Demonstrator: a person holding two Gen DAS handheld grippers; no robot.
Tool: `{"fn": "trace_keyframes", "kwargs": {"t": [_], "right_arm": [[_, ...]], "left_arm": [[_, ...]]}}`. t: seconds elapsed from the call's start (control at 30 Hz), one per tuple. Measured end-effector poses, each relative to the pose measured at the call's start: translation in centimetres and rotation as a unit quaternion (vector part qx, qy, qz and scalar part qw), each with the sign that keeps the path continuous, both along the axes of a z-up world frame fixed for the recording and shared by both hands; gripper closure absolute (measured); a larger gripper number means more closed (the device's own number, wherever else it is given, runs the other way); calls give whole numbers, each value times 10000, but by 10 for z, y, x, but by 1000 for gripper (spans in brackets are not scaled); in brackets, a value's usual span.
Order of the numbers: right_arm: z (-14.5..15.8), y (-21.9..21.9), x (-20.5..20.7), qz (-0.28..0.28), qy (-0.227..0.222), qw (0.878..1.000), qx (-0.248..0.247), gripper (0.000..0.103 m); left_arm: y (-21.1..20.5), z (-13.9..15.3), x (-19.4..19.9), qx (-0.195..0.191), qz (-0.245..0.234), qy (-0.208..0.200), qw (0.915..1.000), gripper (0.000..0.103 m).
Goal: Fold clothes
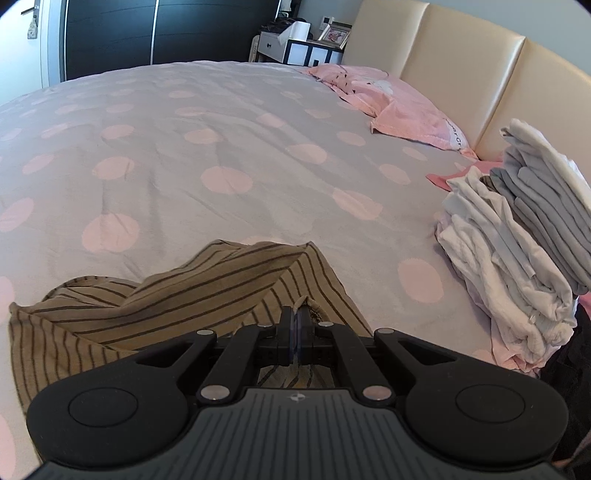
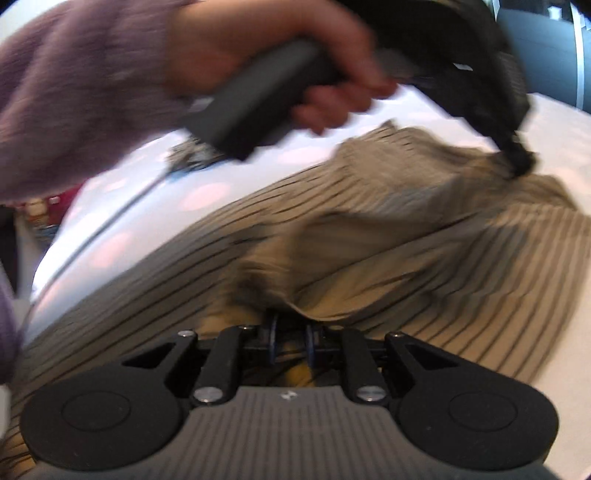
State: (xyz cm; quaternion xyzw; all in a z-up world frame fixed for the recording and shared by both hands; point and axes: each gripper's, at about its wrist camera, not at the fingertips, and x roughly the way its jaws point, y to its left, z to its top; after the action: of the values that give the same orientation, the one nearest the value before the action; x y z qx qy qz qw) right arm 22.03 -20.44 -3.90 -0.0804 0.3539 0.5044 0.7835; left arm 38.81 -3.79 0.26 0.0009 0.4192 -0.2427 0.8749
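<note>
Bed cover (image 1: 155,155): grey with pink dots, creased. Pink pillow (image 1: 402,107) lies against a cream padded headboard (image 1: 454,62). Beyond the bed stand a dark wardrobe (image 1: 147,33) and a white nightstand (image 1: 295,50) bearing a framed picture (image 1: 335,35).

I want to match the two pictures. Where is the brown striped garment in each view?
Left wrist view: striped garment at bottom centre, pinched in the left tongs.
Right wrist view: it fills the middle, above the right tongs.
Shared landmark: the dotted bedspread.
</note>
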Motion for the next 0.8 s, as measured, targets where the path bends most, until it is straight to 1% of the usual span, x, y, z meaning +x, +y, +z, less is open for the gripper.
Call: {"fn": "trace_keyframes", "kwargs": {"t": [0.17,0.23,0.3,0.37,0.43,0.5,0.53,0.57,0.6,0.7,0.77,0.8], "right_arm": [[10,-19,-16,82,358,9993,-87,85],[17,-29,-22,52,299,9994,-192,73],[26,-39,-28,-24,47,9994,-349,70],[34,-44,-31,-127,-286,9980,-547,69],[39,-47,-35,-85,-691,9944,-801,68],[41,-44,-38,19,-1152,9868,-1141,66],[42,-41,-40,80,-1377,9821,-1285,63],[42,-35,-37,150,-1563,9773,-1422,62],[39,-28,-35,220,-1691,9731,-1547,62],[28,-14,-36,417,-1978,9614,-1867,62],[26,-7,-39,491,-2132,9536,-2067,62],[25,-4,-39,519,-2209,9492,-2182,62]], "left_arm": [[-17,-13,4,113,-147,64,9998,103],[-21,-17,6,118,-171,78,9998,103],[-24,-20,7,123,-194,92,9997,103],[-24,-22,8,121,-210,125,9996,103],[-23,-23,7,118,-265,128,9995,102],[-22,-21,4,115,-354,86,9993,91],[-21,-20,2,114,-398,65,9991,79],[-21,-19,1,112,-442,43,9989,69],[-20,-18,-1,111,-487,22,9988,67],[-17,-7,-3,61,-555,-79,9984,65],[-12,-1,-7,114,-644,-142,9978,65],[-9,2,-9,231,-691,-198,9971,65]]}}
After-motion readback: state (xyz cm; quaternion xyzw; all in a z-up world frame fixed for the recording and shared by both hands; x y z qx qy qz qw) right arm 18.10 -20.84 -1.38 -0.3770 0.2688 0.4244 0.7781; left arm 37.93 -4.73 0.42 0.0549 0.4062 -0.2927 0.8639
